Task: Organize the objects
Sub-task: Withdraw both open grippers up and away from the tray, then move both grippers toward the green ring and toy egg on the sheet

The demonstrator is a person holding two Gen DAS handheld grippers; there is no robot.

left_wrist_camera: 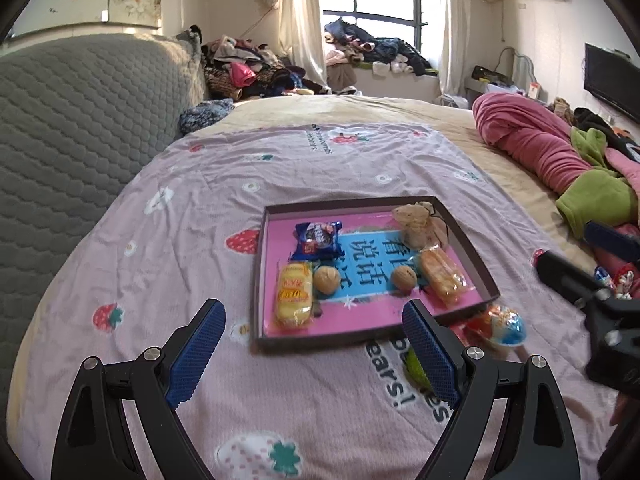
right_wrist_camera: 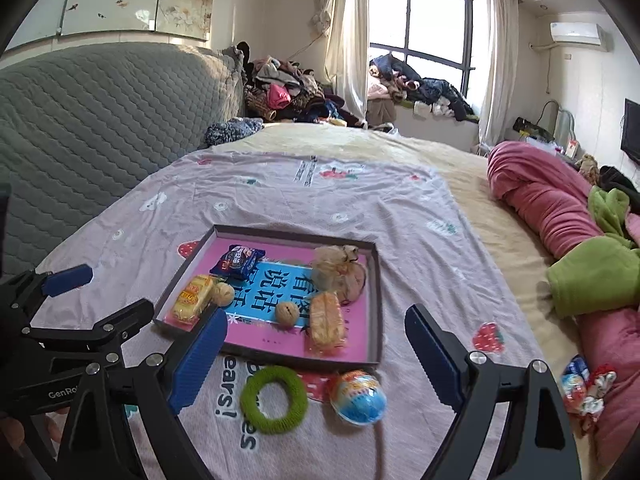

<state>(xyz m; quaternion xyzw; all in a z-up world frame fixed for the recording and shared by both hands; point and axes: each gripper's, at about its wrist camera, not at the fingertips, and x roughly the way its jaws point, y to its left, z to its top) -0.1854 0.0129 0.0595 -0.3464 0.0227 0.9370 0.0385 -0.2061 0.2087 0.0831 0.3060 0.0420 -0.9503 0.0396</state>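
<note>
Bedroom with a wide bed under a pink cotton sheet printed with strawberries and flowers (right_wrist_camera: 280, 200), grey quilted headboard (left_wrist_camera: 80, 128) at the left, heaps of clothes below a bright window. On the sheet, lying flat, a shallow rectangular cardboard box lid with dark rim and pink-and-blue printed bottom (right_wrist_camera: 374, 304); long axis roughly across both views, corner turned a little toward the right camera. Inside it: a blue crinkled foil snack packet (left_wrist_camera: 318, 240), a long yellow wrapped cake (left_wrist_camera: 294, 294) pointing away from the cameras, two round ribbed walnuts (left_wrist_camera: 326, 279), a clear-wrapped orange pastry bar (left_wrist_camera: 442, 276) lying diagonally, a gauzy beige drawstring pouch (left_wrist_camera: 420, 226). Just in front of the lid, outside it, a fuzzy green knitted ring (right_wrist_camera: 274, 399) and beside it a glossy foil egg, blue and orange (right_wrist_camera: 358, 396), apart from each other. From the left camera, ring almost wholly hidden behind a blue pad, egg partly blurred. Left gripper (left_wrist_camera: 314, 354) with jaws spread wide, nothing between the ribbed blue pads. Right gripper (right_wrist_camera: 316, 362) also spread wide, holding nothing, ring and egg seen on the sheet in the gap. More wrapped sweets (right_wrist_camera: 586, 384) at the right edge, small and hard to make out.
</note>
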